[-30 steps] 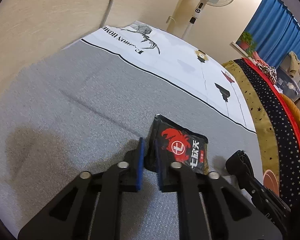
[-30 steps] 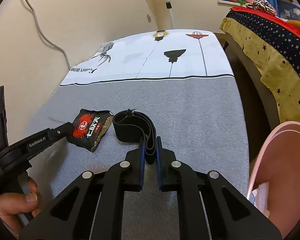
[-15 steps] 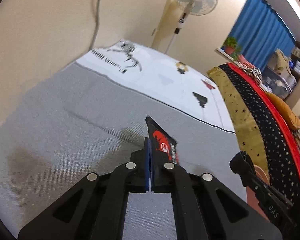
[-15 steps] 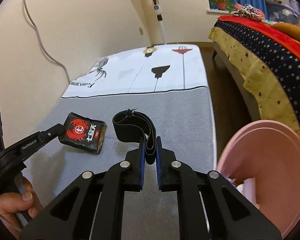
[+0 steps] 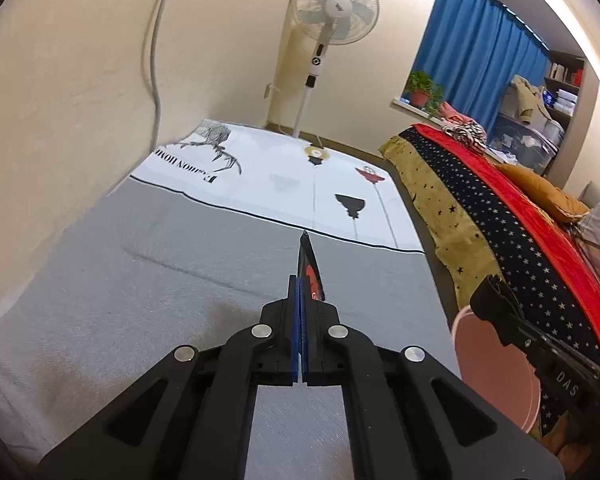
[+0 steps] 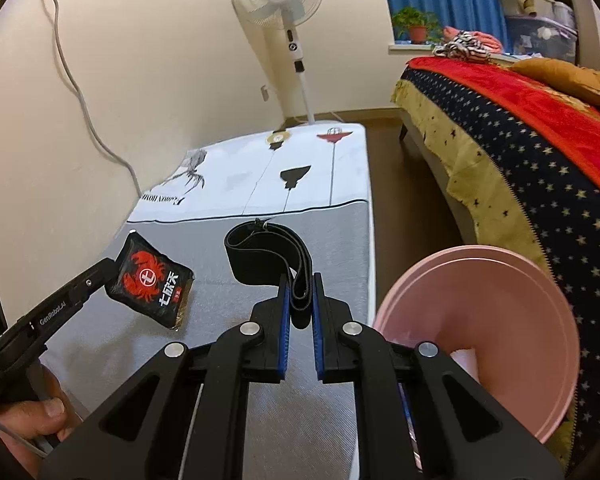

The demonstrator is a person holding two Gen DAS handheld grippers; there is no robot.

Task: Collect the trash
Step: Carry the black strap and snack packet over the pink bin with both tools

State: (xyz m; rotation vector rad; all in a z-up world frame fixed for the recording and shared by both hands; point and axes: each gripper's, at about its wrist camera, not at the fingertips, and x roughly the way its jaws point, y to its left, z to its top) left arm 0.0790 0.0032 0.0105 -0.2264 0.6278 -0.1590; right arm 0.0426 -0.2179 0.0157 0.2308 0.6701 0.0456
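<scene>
My left gripper (image 5: 301,280) is shut on a black snack packet with a red crab print (image 5: 309,270) and holds it edge-on above the grey mattress (image 5: 160,280). The right wrist view shows the packet (image 6: 152,280) hanging from the left gripper (image 6: 108,270), clear of the surface. My right gripper (image 6: 299,292) is shut on a black elastic band (image 6: 268,252) and lifts it off the mattress (image 6: 228,304). A pink bin (image 6: 480,340) stands on the floor to the right, with white trash inside; it also shows in the left wrist view (image 5: 496,368).
A bed with a starred blanket (image 6: 540,168) runs along the right. A standing fan (image 6: 284,4) is at the far end by the wall. A grey cable (image 6: 84,92) hangs down the left wall. A narrow floor strip lies between mattress and bed.
My left gripper closed on the packet and lifted it off the mattress. My right gripper rose with the band. Both views now sit higher, and the pink bin shows more.
</scene>
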